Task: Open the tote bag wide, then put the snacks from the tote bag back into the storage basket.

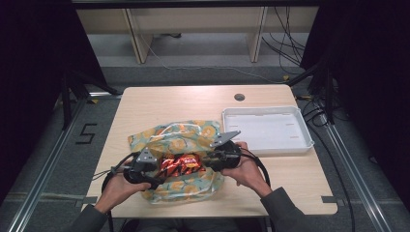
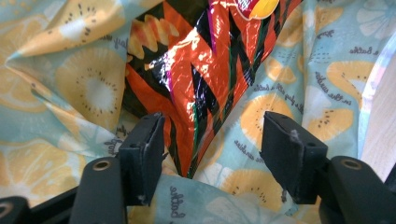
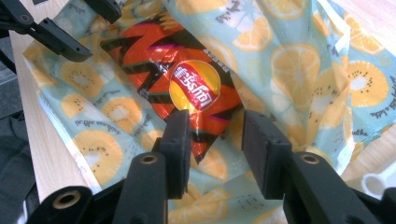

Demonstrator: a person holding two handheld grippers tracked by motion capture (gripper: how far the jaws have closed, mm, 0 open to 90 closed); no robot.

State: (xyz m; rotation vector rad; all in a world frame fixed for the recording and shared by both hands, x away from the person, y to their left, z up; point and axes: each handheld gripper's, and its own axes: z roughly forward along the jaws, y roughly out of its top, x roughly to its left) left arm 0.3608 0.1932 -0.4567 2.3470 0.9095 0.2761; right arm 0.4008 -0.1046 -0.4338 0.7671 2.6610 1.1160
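we find the crisp bag (image 1: 181, 165) hemmed in at both ends: the left gripper (image 1: 153, 170) closes off one side, the right gripper (image 1: 209, 159) the other. rumpled folds of the fruit-print bag (image 1: 186, 134) rise around it. the white tray (image 1: 267, 129) blocks the far right, while bare table (image 1: 164, 101) beyond the cloth leaves us open passage.

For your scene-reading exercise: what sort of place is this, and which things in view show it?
Probably a lab or workshop set up for recording. A plain wooden table stands on grey flooring, loose cables trail behind it, and a metal rail runs along the floor beside a painted mark.
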